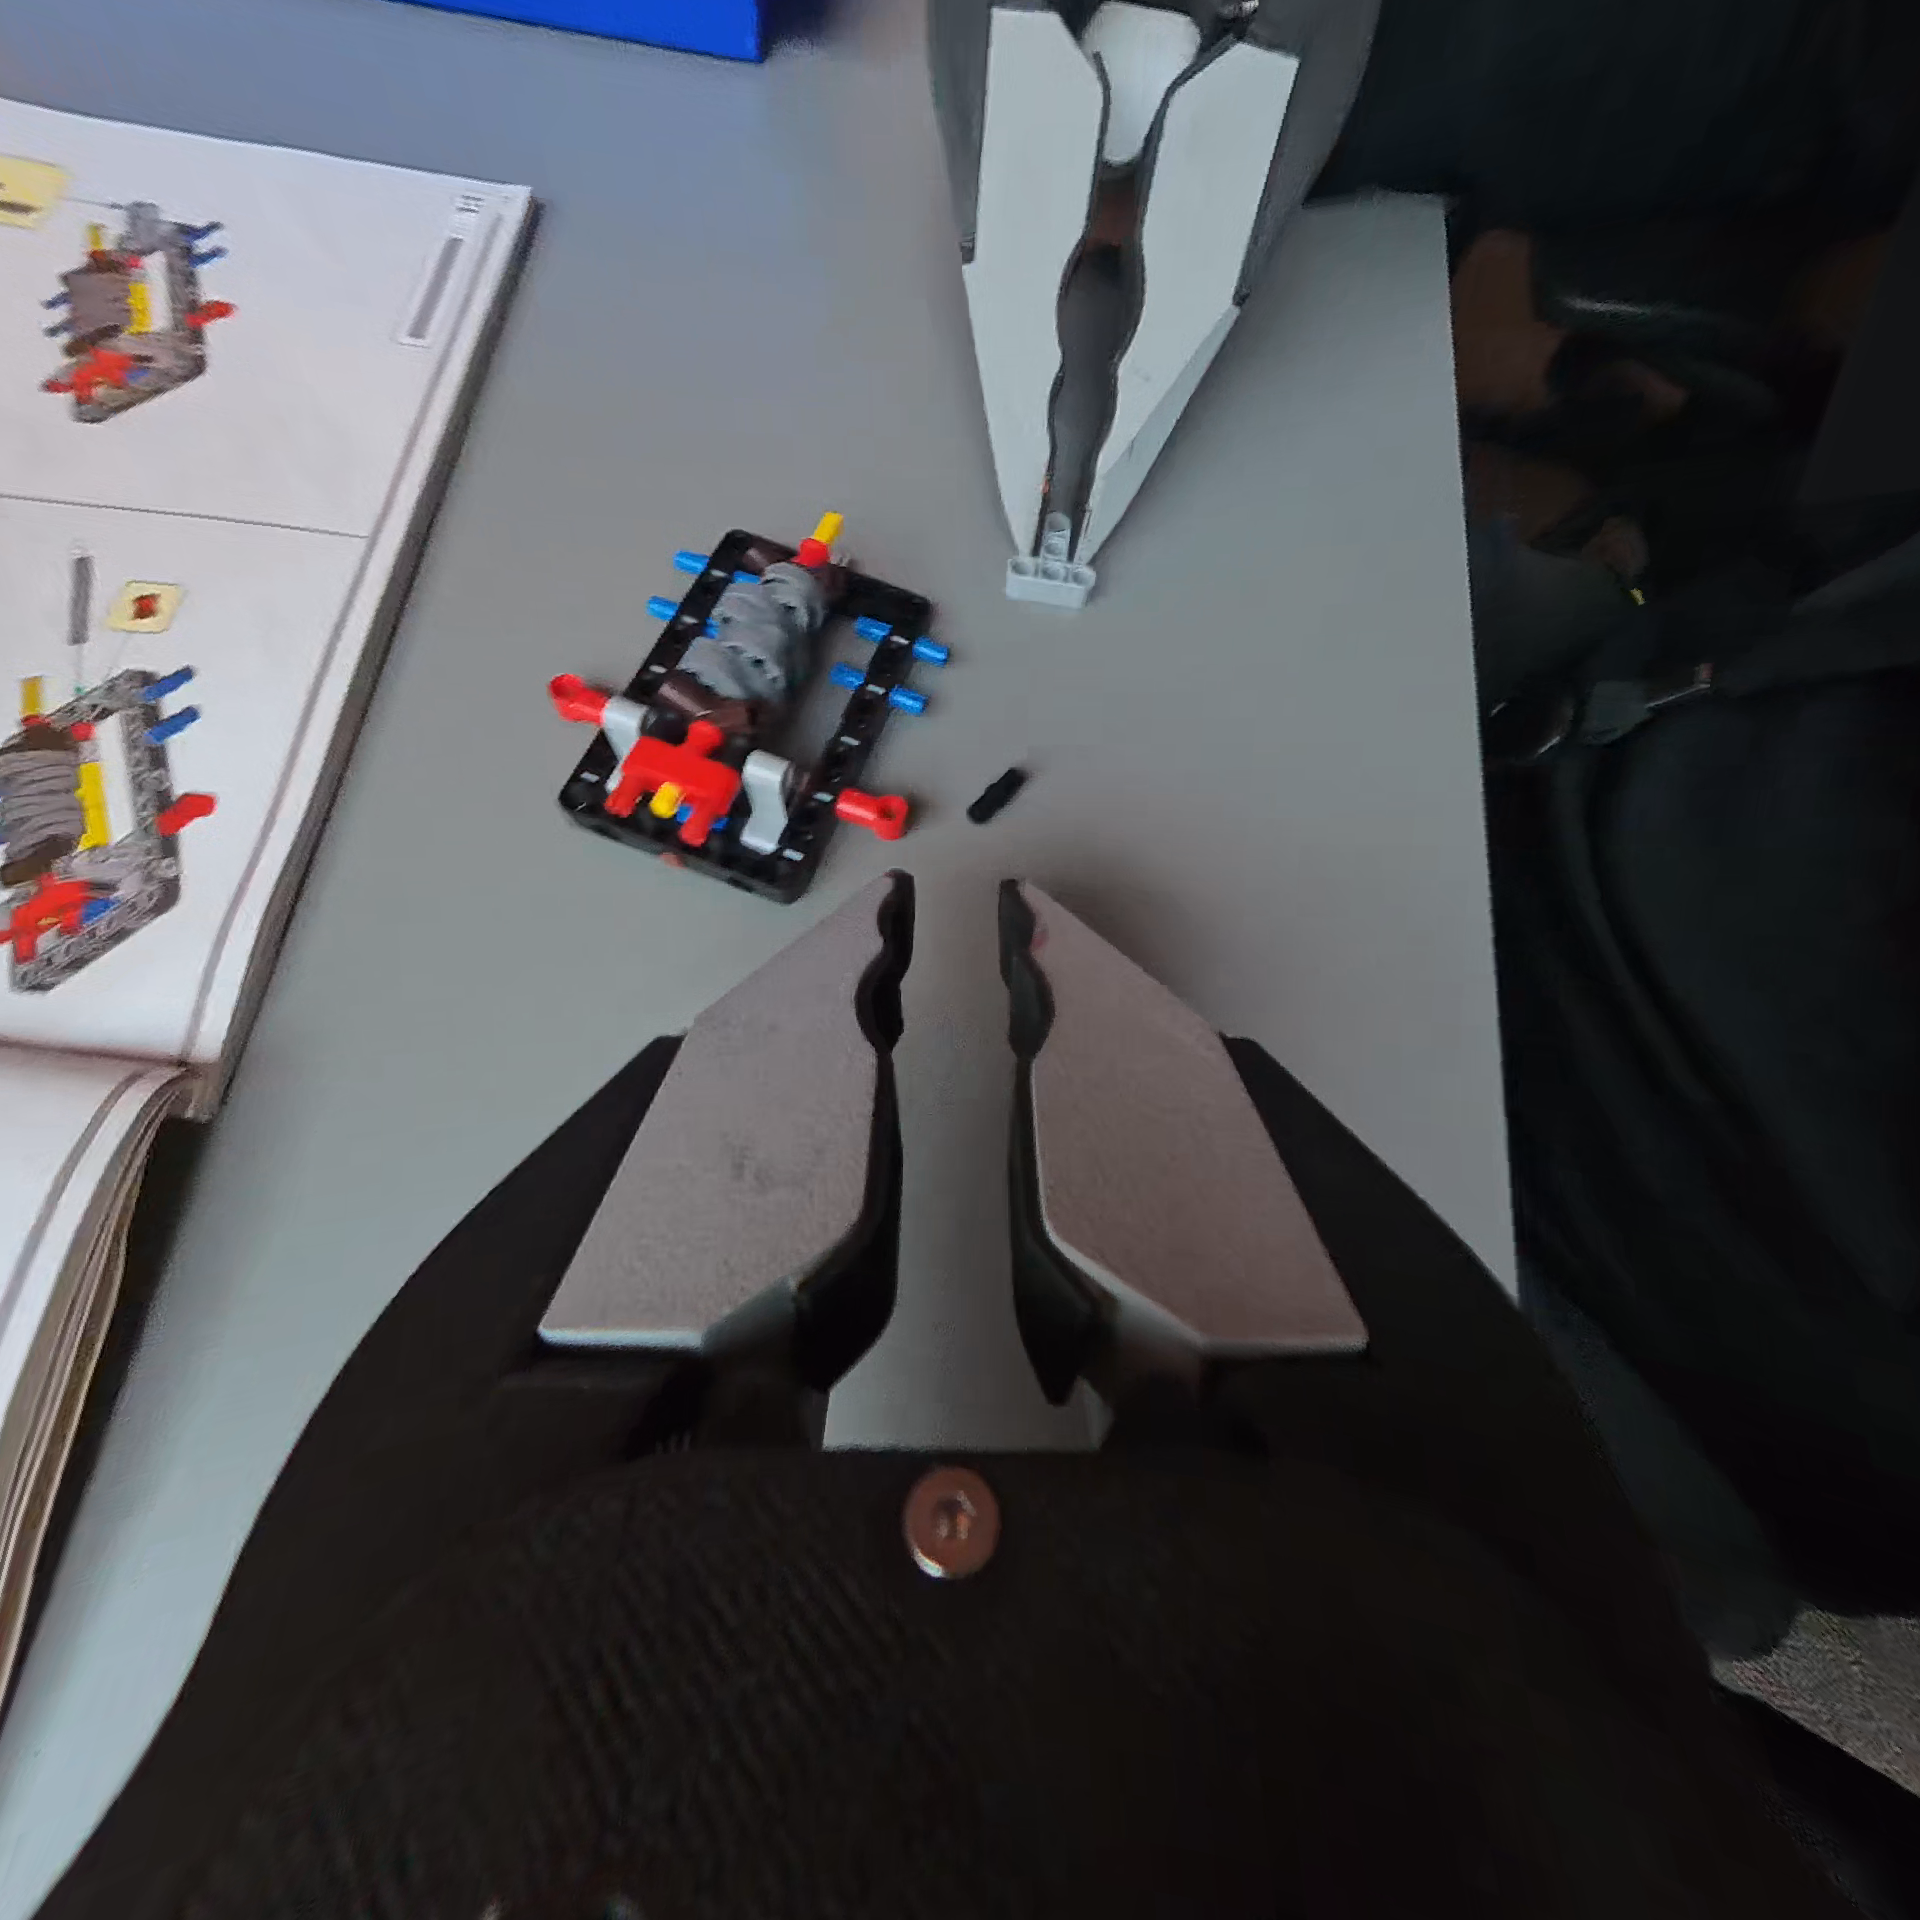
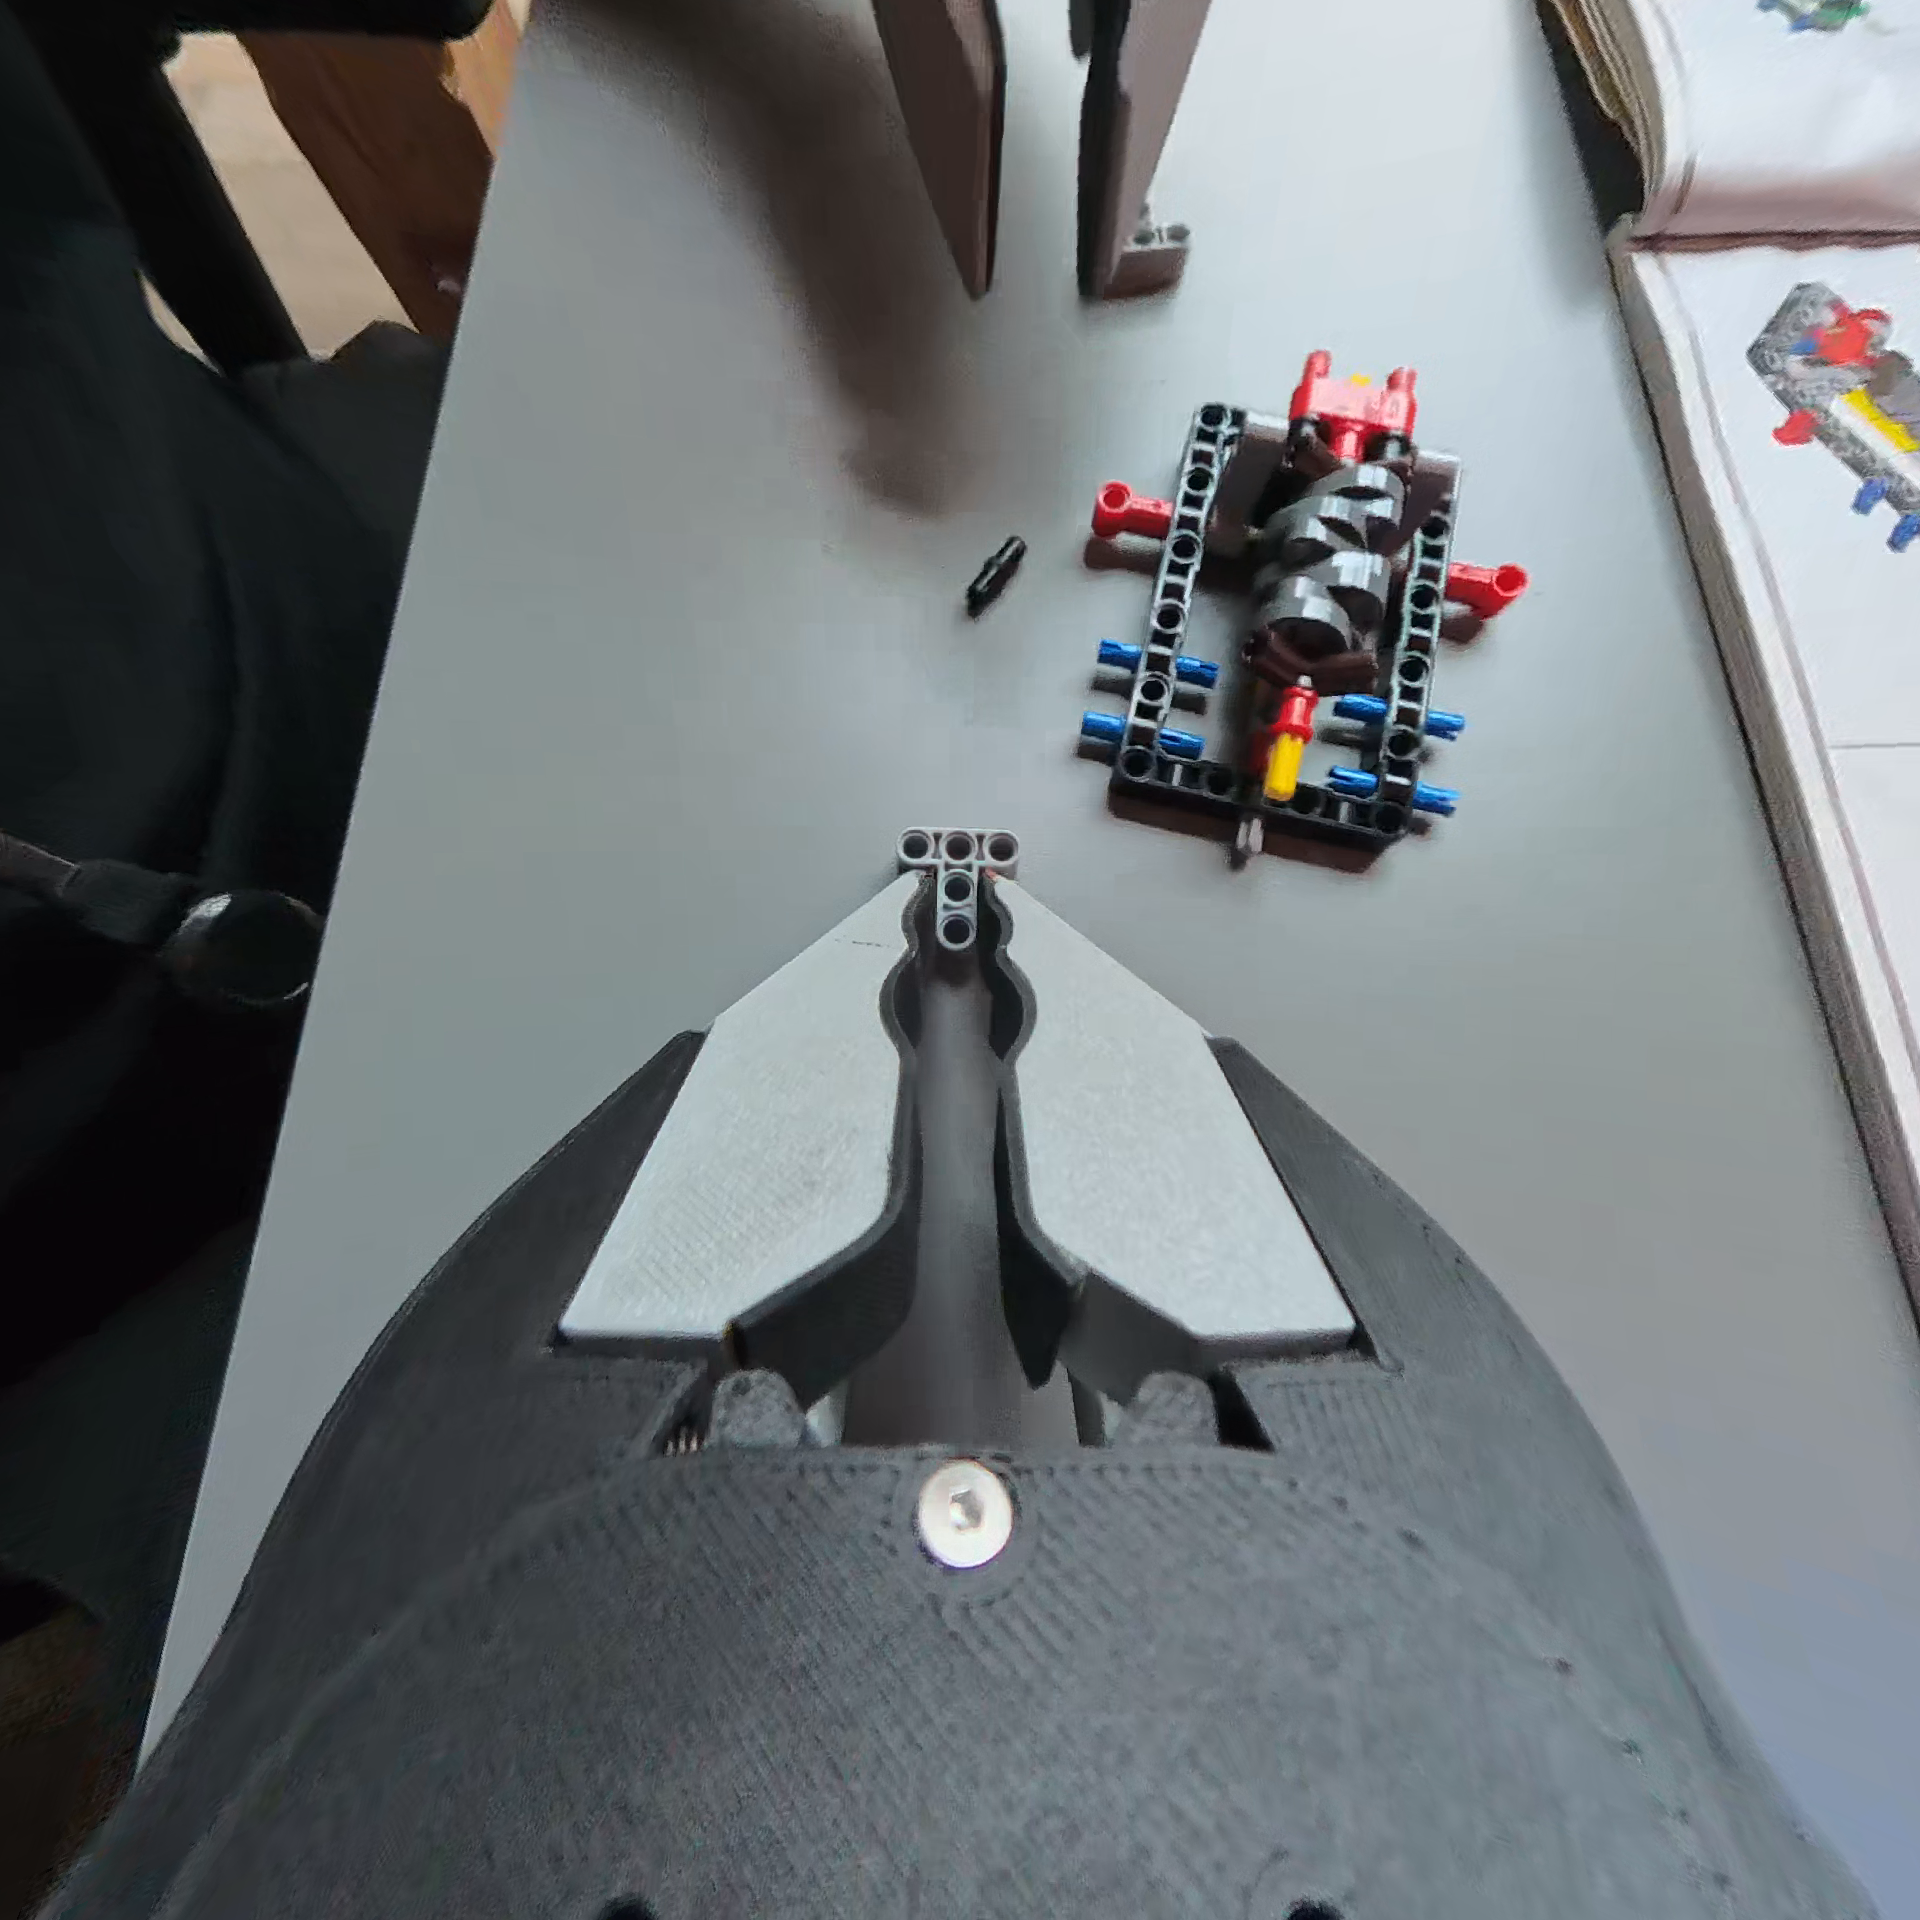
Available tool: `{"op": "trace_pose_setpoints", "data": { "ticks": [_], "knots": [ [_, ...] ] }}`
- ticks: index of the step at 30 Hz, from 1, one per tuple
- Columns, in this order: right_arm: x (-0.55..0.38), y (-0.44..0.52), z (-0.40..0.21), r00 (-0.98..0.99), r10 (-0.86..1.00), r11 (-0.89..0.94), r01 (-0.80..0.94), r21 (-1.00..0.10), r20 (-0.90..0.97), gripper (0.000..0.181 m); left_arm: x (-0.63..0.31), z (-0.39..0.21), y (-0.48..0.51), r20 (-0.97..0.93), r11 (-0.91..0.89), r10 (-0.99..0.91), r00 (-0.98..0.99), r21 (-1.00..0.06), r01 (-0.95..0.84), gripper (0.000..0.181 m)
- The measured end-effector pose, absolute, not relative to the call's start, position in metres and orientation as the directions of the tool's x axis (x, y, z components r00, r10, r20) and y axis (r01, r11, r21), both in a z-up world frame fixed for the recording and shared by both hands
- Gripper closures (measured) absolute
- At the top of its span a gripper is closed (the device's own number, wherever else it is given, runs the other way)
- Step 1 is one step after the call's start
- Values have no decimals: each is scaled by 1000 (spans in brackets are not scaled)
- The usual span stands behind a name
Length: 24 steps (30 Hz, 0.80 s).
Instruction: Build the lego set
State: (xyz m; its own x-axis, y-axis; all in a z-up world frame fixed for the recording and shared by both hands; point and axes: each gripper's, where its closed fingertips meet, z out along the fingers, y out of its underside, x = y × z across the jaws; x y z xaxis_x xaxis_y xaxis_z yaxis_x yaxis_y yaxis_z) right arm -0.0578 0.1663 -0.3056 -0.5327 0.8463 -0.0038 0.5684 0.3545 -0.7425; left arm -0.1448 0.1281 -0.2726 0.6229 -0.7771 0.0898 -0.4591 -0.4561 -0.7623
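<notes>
A partly built lego frame (image 1: 743,707) lies on the grey table: a black rectangular frame with a grey screw-shaped drum, red connectors, blue pins and a yellow axle. It also shows in the right wrist view (image 2: 1299,613). A small black pin (image 1: 995,796) lies loose just right of it, also in the right wrist view (image 2: 994,575). My left gripper (image 1: 956,885) is open and empty, just short of the black pin. My right gripper (image 2: 958,878) is shut on a light grey T-shaped piece (image 2: 957,873), held above the table; it shows from the left wrist view (image 1: 1051,582) too.
An open instruction booklet (image 1: 208,582) lies left of the frame, and at the right edge in the right wrist view (image 2: 1797,436). A blue box (image 1: 623,21) sits at the far edge. The table's edge (image 1: 1465,727) runs close on the right, with a dark-clothed person beyond. About 11 centimeters separates my left fingertips from my right. My left gripper's tips are some 5 centimeters from the small black pin (image 1: 995,796). The right camera catches it too, in the right wrist view (image 2: 995,563).
</notes>
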Motion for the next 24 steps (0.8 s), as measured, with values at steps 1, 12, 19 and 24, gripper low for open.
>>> {"op": "trace_pose_setpoints", "data": {
  "ticks": [1, 12, 19, 24],
  "knots": [
    [-58, 165, -306, -542, 840, 367, 564, -740, 3, 177, -138, -275, 128, 64, -445, -785, 616, -749, -490, 166],
    [-54, 164, -306, -563, 826, 379, 554, -741, 2, 172, -111, -297, 139, -82, -347, -875, 478, -584, -734, 166],
    [-50, 165, -288, -557, 830, 347, 501, -793, 11, 173, -110, -306, 139, -61, -364, -877, 477, -565, -741, 179],
    [-54, 161, -266, -547, 836, 249, 445, -860, -40, 174, -111, -304, 150, -69, -388, -835, 546, -628, -674, 179]
  ]
}}
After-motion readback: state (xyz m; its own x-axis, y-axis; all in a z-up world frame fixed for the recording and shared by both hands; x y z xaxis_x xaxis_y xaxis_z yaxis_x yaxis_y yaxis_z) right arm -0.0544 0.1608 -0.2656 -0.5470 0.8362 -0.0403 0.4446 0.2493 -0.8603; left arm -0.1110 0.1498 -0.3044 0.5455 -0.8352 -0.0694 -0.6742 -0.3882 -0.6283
